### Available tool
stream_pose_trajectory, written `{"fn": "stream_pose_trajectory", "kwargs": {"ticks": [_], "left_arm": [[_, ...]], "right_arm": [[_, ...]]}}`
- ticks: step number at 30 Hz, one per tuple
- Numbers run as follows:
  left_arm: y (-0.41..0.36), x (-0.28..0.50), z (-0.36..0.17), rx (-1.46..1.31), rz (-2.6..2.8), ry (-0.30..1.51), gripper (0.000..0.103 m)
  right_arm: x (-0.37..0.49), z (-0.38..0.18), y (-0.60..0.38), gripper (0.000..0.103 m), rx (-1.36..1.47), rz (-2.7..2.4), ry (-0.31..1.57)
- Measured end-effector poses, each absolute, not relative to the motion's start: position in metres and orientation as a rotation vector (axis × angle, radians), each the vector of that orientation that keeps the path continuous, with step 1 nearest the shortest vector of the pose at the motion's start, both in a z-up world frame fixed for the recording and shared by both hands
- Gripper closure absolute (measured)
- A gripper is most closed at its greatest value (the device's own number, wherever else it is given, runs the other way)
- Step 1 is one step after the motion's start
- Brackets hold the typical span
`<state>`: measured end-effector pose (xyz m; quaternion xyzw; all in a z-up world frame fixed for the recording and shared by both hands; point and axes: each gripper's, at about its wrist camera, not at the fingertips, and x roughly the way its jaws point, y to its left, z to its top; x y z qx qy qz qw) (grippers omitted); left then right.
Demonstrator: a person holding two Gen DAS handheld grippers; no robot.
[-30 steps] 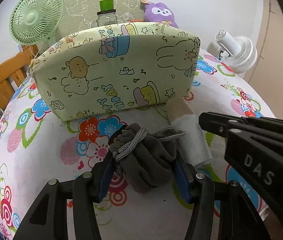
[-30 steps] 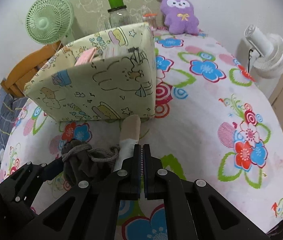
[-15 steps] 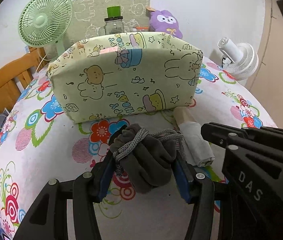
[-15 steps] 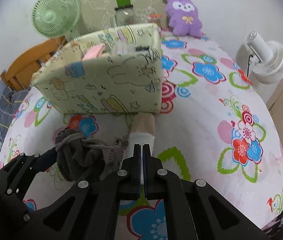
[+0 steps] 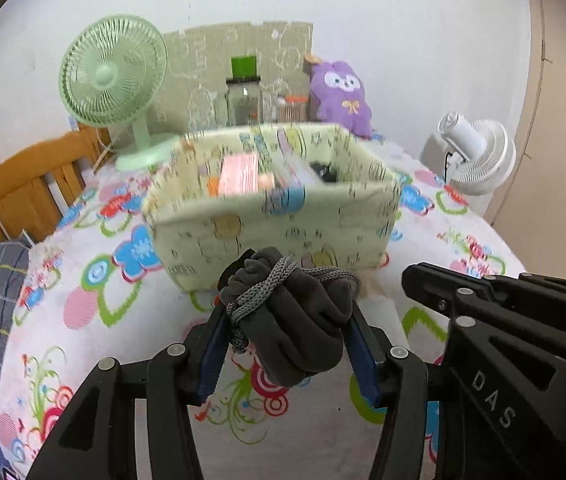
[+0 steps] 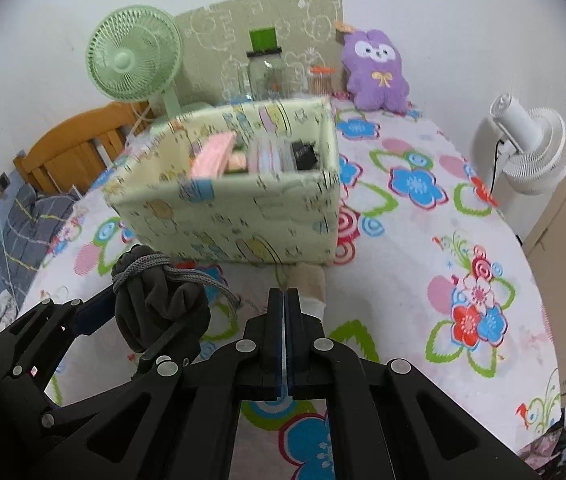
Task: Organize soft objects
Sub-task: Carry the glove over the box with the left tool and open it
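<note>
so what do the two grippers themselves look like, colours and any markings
Both are matte black plastic with angular linkage arms joined by round silver pivot pins. The left gripper has blue pads lining the inner faces of its fingers. The right gripper has blue pads too, seen as a thin strip, and white letters "DAS" on its side in the left wrist view. No cables or sleeves show.

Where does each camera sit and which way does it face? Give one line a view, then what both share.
Left wrist: sits on the left gripper, looking down and forward over its fingers, clamped on a dark grey bundle, toward the fabric box; the right gripper enters from the right.
Right wrist: sits on the right gripper, looking down and forward over shut fingers at a pale sock and the box; the left gripper shows at the left.
Shared: box, bundle, green fan, purple toy, white fan.
</note>
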<state>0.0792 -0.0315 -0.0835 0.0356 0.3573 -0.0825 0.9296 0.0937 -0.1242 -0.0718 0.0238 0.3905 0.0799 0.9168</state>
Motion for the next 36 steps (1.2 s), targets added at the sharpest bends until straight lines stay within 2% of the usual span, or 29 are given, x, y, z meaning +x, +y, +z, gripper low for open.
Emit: {"fn": "stream_pose_trajectory", "kwargs": {"ticks": [17,32,34,36], "left_arm": [[-0.022,0.095,-0.021,0.067,-0.136,0.605,0.047],[-0.011,0.171,-0.024,0.012,-0.088,0.597,0.046],[-0.01,0.178,-0.028,0.001,-0.093,0.609,0.042],[-0.009,0.183,-0.032,-0.001,-0.077,0.615,0.023]], "right_arm": [[0.106,-0.006,-0.11,0.099,0.02,0.191,0.668],[0.179,0.001,-0.101,0.099,0.017,0.185,0.624],[0.189,-0.003,-0.099,0.099,0.004,0.174,0.635],[0.193,-0.006,-0.098,0.099,-0.004,0.177,0.643]]}}
